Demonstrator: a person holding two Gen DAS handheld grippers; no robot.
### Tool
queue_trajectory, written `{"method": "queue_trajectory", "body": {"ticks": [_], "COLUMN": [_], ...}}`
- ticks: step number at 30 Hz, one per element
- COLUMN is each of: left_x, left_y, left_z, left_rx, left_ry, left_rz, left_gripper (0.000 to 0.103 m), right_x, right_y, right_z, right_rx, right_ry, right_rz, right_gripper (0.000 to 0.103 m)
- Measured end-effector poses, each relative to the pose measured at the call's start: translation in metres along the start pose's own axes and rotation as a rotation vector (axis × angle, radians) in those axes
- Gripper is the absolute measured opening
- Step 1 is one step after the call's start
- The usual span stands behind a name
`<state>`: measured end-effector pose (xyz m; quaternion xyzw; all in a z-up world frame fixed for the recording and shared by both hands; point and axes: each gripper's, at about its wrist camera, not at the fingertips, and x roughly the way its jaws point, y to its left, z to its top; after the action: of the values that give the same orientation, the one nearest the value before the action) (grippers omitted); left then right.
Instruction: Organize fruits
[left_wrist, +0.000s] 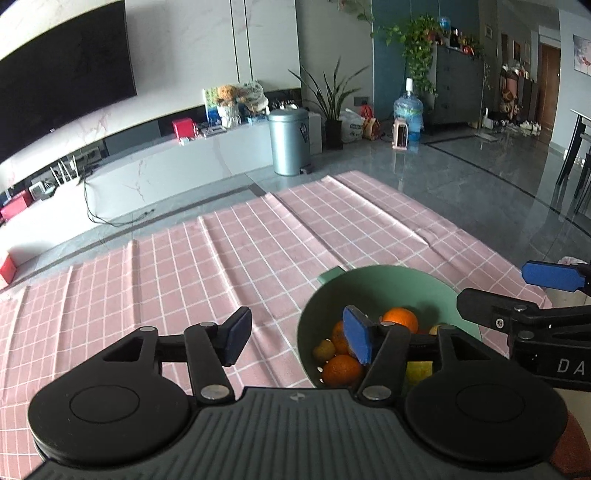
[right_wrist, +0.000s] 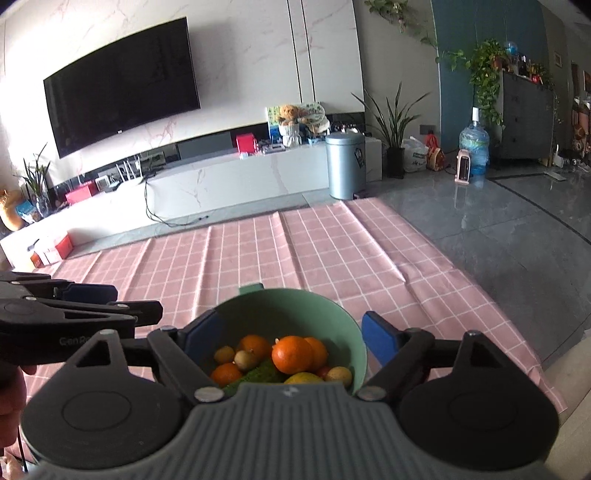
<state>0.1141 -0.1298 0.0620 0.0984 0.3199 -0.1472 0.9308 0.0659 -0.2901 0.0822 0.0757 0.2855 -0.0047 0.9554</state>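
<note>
A living room with a wall-mounted television (right_wrist: 122, 107) and a grey bin (right_wrist: 345, 166) is seen beyond a pink checked tablecloth (right_wrist: 295, 251), on which a green bowl (right_wrist: 332, 314) of fruits is set. The bowl is found directly ahead of the right gripper (right_wrist: 284, 341), framed between its parted jaws, and ahead and to the right of the left gripper (left_wrist: 295, 336), whose jaws are also held apart; nothing is gripped by either.

The bowl could be knocked or tipped if either gripper is lowered carelessly, since the right jaws stand just beside the rim and the two tools are crowded close together; fruit could be spilled, or the creased cloth dragged.

Counted in the bowl: about four oranges (right_wrist: 292, 353), about three small yellowish round fruits (right_wrist: 245, 360), one yellow fruit (right_wrist: 303, 378), and one green item (right_wrist: 258, 374), with others possibly hidden.
</note>
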Motion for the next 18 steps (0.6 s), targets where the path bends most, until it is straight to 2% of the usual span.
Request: {"method": "queue_trajectory", "body": {"ticks": [3, 5, 6, 7, 10, 15, 18], "left_x": [-0.022, -0.035, -0.041, -0.048, -0.064, -0.07, -0.065], "left_y": [0.005, 0.008, 0.01, 0.011, 0.012, 0.011, 0.013], "left_z": [-0.004, -0.009, -0.012, -0.016, -0.027, -0.043, -0.055], "left_rx": [-0.008, -0.019, -0.022, -0.027, -0.02, -0.011, -0.028], "left_ry": [-0.058, -0.093, -0.109, -0.139, -0.204, -0.207, -0.18], "left_rz": [0.037, 0.055, 0.061, 0.068, 0.103, 0.178, 0.188], "left_gripper": [0.075, 0.078, 0.087, 0.091, 0.092, 0.092, 0.092], "right_x": [-0.021, -0.035, -0.041, -0.047, -0.059, -0.073, -0.071], "right_y": [0.007, 0.014, 0.017, 0.02, 0.028, 0.039, 0.046], "right_z": [-0.002, -0.006, -0.009, -0.012, -0.022, -0.042, -0.056], "right_rx": [0.013, 0.015, 0.014, 0.013, 0.019, 0.014, -0.031], "right_ry": [-0.059, -0.099, -0.117, -0.131, -0.162, -0.192, -0.169], "right_rz": [0.023, 0.03, 0.035, 0.039, 0.053, 0.06, 0.04], "right_gripper": [0.087, 0.094, 0.095, 0.095, 0.096, 0.098, 0.098]}}
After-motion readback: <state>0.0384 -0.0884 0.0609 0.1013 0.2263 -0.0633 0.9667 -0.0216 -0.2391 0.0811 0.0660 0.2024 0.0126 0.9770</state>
